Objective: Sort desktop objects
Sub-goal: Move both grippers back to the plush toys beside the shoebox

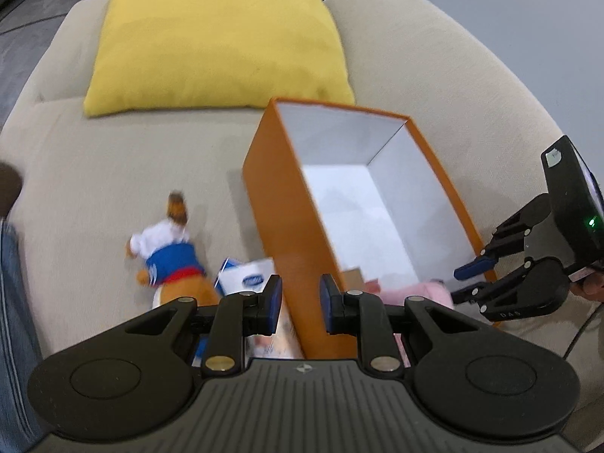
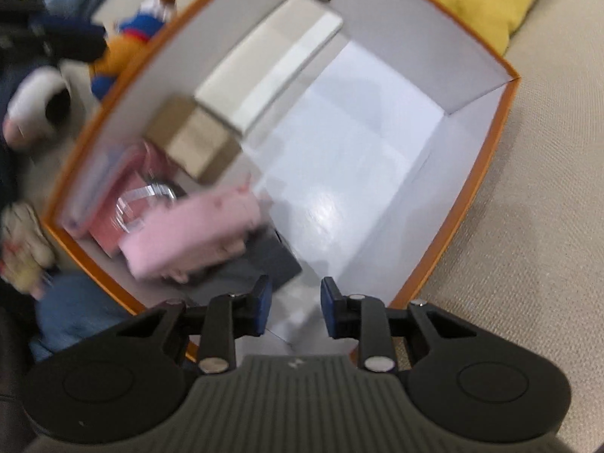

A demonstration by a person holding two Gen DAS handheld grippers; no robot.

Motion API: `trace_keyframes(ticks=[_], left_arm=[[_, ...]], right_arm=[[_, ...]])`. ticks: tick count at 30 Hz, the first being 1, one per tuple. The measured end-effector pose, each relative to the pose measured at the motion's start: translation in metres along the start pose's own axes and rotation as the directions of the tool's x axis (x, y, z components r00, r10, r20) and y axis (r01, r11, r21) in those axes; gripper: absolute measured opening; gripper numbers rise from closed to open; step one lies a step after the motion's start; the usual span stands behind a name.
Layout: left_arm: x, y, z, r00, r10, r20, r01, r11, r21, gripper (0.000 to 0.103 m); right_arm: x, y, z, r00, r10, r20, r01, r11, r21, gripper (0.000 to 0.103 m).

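An orange box (image 1: 279,204) with a white inside stands on a beige sofa; it also shows in the right wrist view (image 2: 472,204). In it lie a pink plush (image 2: 196,230), a brown carton (image 2: 196,139), a white flat box (image 2: 271,60), a pink packet (image 2: 113,222) and a dark item (image 2: 271,260). My left gripper (image 1: 300,304) is open and empty, straddling the box's near left wall. My right gripper (image 2: 294,307) is open and empty above the box's near end; it also shows in the left wrist view (image 1: 466,283). A plush toy in blue and white (image 1: 166,256) and a white-blue packet (image 1: 245,277) lie left of the box.
A yellow cushion (image 1: 219,37) leans on the sofa back (image 1: 434,56) behind the box. A person's jeans leg (image 1: 15,321) is at the left edge. More plush toys (image 2: 34,109) lie beside the box in the right wrist view.
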State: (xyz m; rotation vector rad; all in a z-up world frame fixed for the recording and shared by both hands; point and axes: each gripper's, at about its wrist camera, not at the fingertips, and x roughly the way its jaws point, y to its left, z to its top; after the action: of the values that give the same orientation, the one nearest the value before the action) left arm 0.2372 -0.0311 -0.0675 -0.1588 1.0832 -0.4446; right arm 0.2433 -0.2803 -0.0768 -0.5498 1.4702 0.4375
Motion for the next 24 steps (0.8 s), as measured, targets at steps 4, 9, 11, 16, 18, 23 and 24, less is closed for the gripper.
trace_keyframes(ticks=[4,9,11,16,18,23,24], left_arm=[[-0.002,0.013,-0.014,0.999,0.029,-0.013,-0.03,0.999,-0.033,0.023],[-0.011,0.027,-0.03,0.999,0.039,-0.014,-0.04,0.996,-0.079,0.023],[-0.016,0.031,-0.037,0.999,0.047,-0.011,-0.048,0.995,-0.085,0.023],[-0.033,0.039,-0.049,0.994,0.112,0.002,-0.112,0.991,-0.07,0.024],[-0.042,0.042,-0.054,0.99,0.138,0.007,-0.137,0.989,-0.053,0.023],[-0.057,0.044,-0.067,0.979,0.205,0.011,-0.205,0.978,0.023,0.023],[-0.059,0.044,-0.069,0.977,0.212,0.011,-0.213,0.976,0.04,0.024]], right_arm=[[-0.003,0.003,-0.005,0.997,0.021,0.078,-0.016,0.998,-0.067,0.028],[-0.004,0.007,-0.007,0.994,0.041,0.103,-0.028,0.992,-0.122,0.025],[-0.004,0.008,-0.009,0.995,0.025,0.1,-0.013,0.993,-0.117,0.025],[-0.02,0.017,-0.01,0.99,-0.02,0.137,0.033,0.995,-0.094,0.025],[-0.038,0.024,-0.012,0.981,-0.019,0.193,0.034,0.997,-0.073,0.026],[-0.073,0.071,-0.012,0.943,0.055,0.329,-0.026,0.995,-0.092,0.026],[-0.076,0.081,-0.009,0.939,0.063,0.339,-0.03,0.994,-0.102,0.026]])
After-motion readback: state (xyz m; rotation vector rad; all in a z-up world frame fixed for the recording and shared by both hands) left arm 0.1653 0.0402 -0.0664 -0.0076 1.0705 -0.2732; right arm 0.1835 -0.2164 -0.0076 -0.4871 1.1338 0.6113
